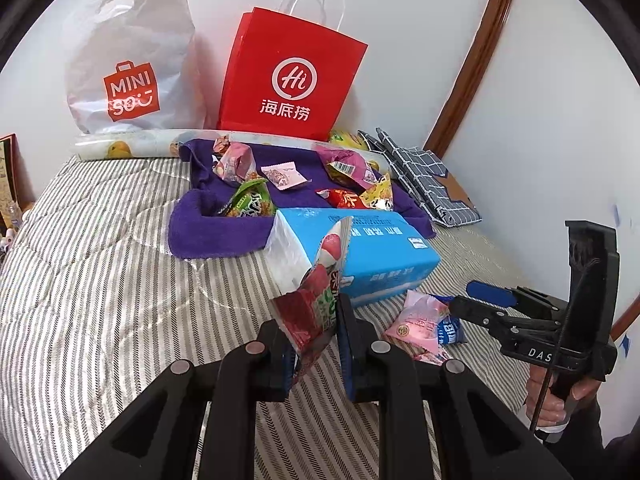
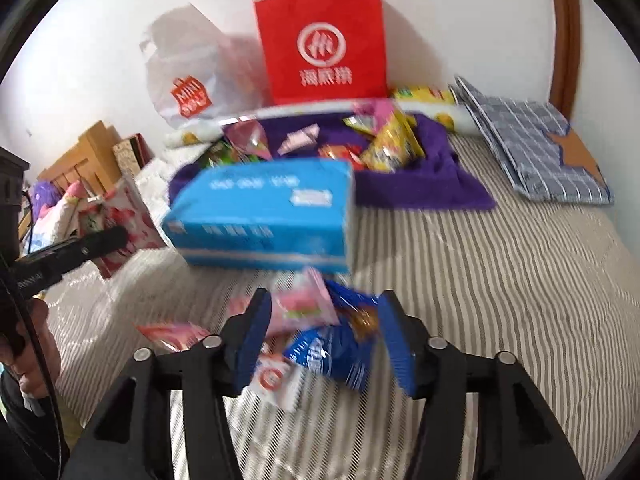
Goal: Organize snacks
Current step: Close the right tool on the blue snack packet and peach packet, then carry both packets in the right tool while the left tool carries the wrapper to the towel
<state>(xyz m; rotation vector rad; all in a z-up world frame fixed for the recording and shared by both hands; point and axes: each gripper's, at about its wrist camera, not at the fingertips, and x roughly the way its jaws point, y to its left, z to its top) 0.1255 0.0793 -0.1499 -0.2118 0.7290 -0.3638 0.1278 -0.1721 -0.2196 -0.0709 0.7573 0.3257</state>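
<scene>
Both grippers level: left gripper point(image 1: 316, 344) pinching red packet point(image 1: 310, 308).

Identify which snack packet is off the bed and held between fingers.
The red-and-green packet, clamped upright in the left gripper. The pink packet and blue packet lie on the striped bed; others sit on the purple towel.

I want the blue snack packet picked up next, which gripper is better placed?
Right. The right gripper is open around the blue packet, while the left gripper is shut on a red-and-white packet.
</scene>
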